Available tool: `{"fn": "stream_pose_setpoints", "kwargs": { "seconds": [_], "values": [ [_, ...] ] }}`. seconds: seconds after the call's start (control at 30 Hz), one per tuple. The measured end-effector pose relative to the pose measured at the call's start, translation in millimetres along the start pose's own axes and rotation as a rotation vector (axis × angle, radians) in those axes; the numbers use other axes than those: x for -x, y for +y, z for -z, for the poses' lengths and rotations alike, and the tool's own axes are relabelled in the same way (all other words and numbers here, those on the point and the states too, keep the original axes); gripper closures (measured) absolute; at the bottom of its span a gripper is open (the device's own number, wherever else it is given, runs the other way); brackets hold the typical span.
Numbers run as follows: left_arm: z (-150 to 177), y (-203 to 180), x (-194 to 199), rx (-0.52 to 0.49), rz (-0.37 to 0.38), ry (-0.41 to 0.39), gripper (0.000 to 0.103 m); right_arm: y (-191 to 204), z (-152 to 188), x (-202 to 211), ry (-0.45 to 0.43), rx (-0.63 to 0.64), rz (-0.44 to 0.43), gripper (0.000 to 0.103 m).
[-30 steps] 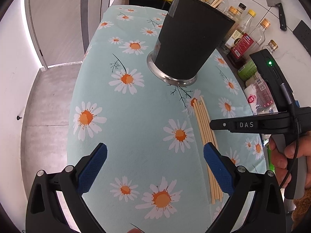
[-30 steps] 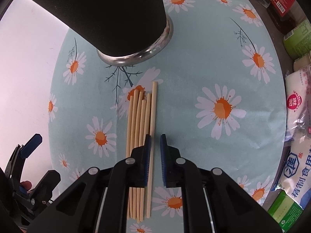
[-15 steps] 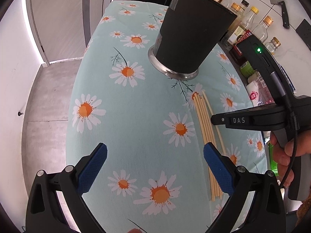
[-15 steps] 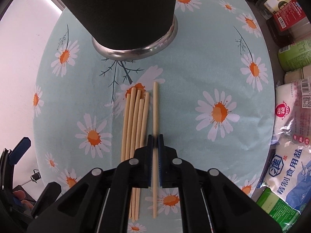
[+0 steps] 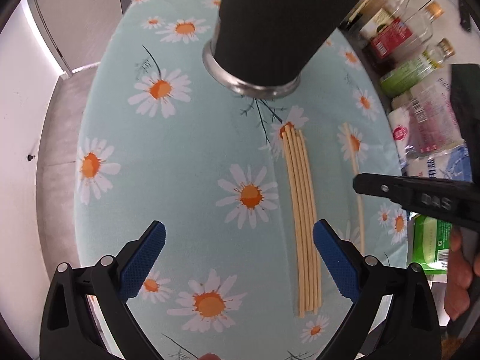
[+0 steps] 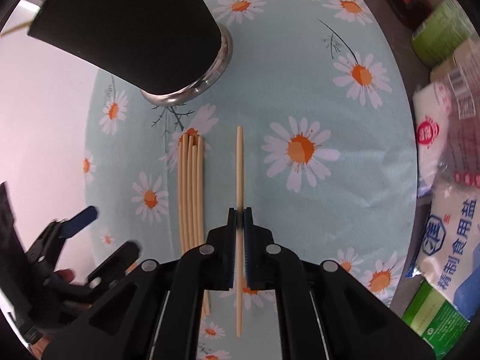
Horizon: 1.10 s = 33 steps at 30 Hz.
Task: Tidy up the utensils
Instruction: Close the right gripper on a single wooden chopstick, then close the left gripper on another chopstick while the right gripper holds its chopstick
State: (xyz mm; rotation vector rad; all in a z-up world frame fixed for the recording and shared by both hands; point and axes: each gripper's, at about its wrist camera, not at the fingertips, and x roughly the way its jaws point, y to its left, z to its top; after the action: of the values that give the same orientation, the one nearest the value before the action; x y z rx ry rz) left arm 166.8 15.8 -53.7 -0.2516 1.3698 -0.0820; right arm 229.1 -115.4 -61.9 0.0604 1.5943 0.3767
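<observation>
My right gripper [image 6: 239, 216] is shut on a single wooden chopstick [image 6: 239, 162] and holds it off the cloth, to the right of the bundle of chopsticks [image 6: 192, 189] lying on the daisy tablecloth [image 6: 300, 75]. The black utensil holder [image 6: 132, 30] with a steel base stands beyond the bundle. In the left wrist view my left gripper [image 5: 238, 253] is open and empty, low over the cloth, with the bundle [image 5: 303, 210] by its right finger. The held chopstick [image 5: 354, 162] and the right gripper [image 5: 375, 187] show at the right, the holder [image 5: 279, 21] at the top.
Bottles and jars [image 5: 399, 33] line the right side beyond the table edge. Bags of salt [image 6: 450, 210] and a green packet [image 6: 435, 315] lie at the right. The table edge [image 5: 90, 120] drops to the floor on the left.
My right gripper closed on the rightmost chopstick, lifted it and carried it right, away from the bundle. The left gripper moved forward toward the holder and stayed open.
</observation>
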Motion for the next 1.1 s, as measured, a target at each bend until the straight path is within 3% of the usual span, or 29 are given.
{"fn": "stream_pose_setpoints", "kwargs": {
  "seconds": [0.2, 0.4, 0.67, 1.1],
  "values": [
    [-12, -19, -17, -0.019, -0.101, 0.055, 0.009, -17, 13, 12, -0.034, -0.010, -0.055, 0.097],
    [-20, -25, -25, -0.011, -0.145, 0.078, 0.021, -39, 12, 11, -0.033, -0.028, -0.090, 0.097],
    [-27, -37, -40, -0.020, -0.194, 0.097, 0.032, -40, 13, 27, -0.042, 0.003, -0.119, 0.097],
    [-32, -50, -54, -0.017, -0.220, 0.107, 0.032, -50, 15, 33, -0.031, 0.007, -0.142, 0.097]
  ]
}}
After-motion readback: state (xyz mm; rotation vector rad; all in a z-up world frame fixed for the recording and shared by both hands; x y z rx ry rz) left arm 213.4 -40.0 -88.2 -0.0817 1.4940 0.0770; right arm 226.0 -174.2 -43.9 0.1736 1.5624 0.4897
